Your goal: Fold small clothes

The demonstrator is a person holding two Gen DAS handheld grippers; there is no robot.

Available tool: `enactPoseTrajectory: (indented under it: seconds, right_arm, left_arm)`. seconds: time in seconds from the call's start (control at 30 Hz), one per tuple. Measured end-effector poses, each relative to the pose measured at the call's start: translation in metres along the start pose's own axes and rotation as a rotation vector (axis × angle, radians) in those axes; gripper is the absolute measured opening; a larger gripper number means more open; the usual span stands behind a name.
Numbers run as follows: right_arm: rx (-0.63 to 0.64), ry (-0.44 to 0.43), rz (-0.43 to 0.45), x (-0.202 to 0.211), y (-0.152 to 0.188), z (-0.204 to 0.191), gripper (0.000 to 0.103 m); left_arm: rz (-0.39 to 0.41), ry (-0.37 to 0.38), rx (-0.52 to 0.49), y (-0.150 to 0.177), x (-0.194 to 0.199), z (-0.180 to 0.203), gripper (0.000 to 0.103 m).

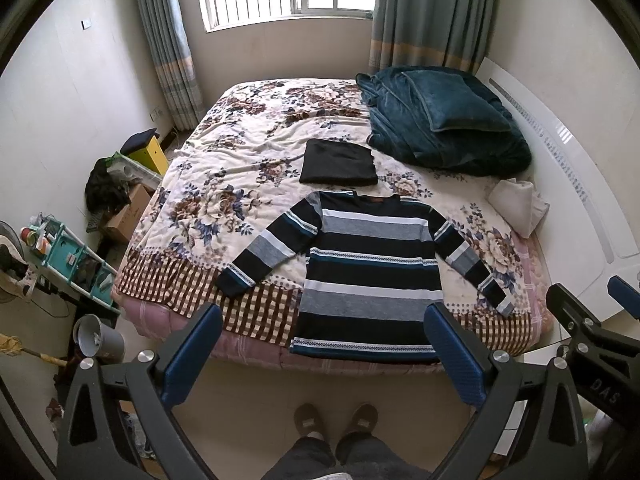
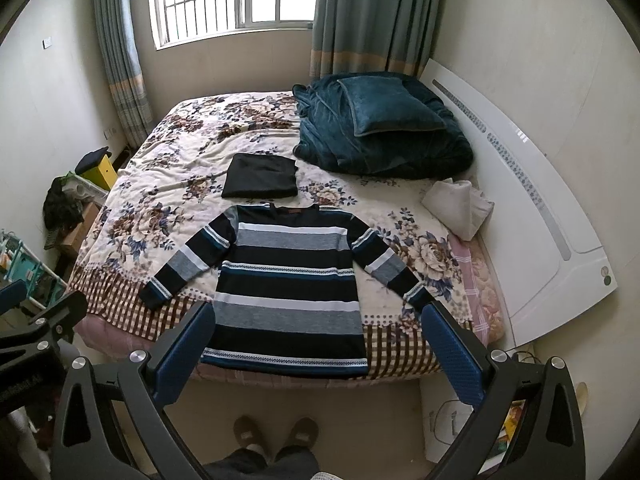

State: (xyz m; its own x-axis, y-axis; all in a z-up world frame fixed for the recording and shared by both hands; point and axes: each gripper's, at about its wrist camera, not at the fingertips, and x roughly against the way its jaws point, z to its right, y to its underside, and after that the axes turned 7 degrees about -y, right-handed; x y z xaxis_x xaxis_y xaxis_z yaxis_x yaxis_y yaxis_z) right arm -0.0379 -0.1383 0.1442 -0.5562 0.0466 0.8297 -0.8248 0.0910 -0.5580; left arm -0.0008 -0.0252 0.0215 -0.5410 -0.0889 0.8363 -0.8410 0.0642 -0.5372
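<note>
On the near half of the bed [image 1: 248,132], in the left wrist view, the striped sweater [image 1: 368,276] lies flat and face up, collar away from the person, hem at the bed's near edge, both sleeves splayed outward and down. Just beyond its collar sits a folded black garment [image 1: 338,162], close to the sweater but apparently not touching. The left gripper [image 1: 324,344] hangs above the floor before the bed, fingers spread wide and empty, well short of the cloth.

In the right wrist view the same sweater [image 2: 288,280] fills the middle, its right cuff near the bed's patterned border. The right gripper [image 2: 316,344] is likewise spread and holding nothing. A teal blanket pile [image 2: 380,128] and a white bundle [image 2: 456,204] lie farther off, clear of the work.

Folding has not begun, by the look of it. The likely first step is bringing a sleeve across the chest: pinch each at cuff and shoulder seam, take only the top layer, and lay it flat so the stripes stay aligned and no wrinkle is trapped.
</note>
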Motion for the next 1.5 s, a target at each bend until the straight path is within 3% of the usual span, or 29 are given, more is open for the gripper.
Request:
enactPoseTrajectory:
  seconds: [0.2, 1.03, 1.13, 1.3, 1.5]
  right_arm:
    - [-0.002, -0.002, -0.007, 0.007, -0.012, 0.004, 0.103]
    - [-0.007, -0.004, -0.001, 0.006, 0.0, 0.003, 0.103]
    - [-0.025, -0.001, -0.009, 0.005, -0.012, 0.006, 0.103]
    - [-0.081, 0.036, -0.01, -0.021, -0.01, 0.008, 0.103]
    - [-0.196, 0.16, -0.034, -0.085, -0.007, 0.031, 0.103]
  left_arm:
    - [-0.002, -0.002, 0.002, 0.0, 0.001, 0.0, 0.103]
    - [0.013, 0.008, -0.001, -0.008, -0.001, -0.002, 0.103]
    - [0.022, 0.011, -0.007, -0.012, -0.007, -0.002, 0.103]
    - [0.059, 0.002, -0.014, -0.019, -0.036, -0.004, 0.103]
    - [0.049, 0.027, -0.053, -0.039, -0.1, 0.017, 0.103]
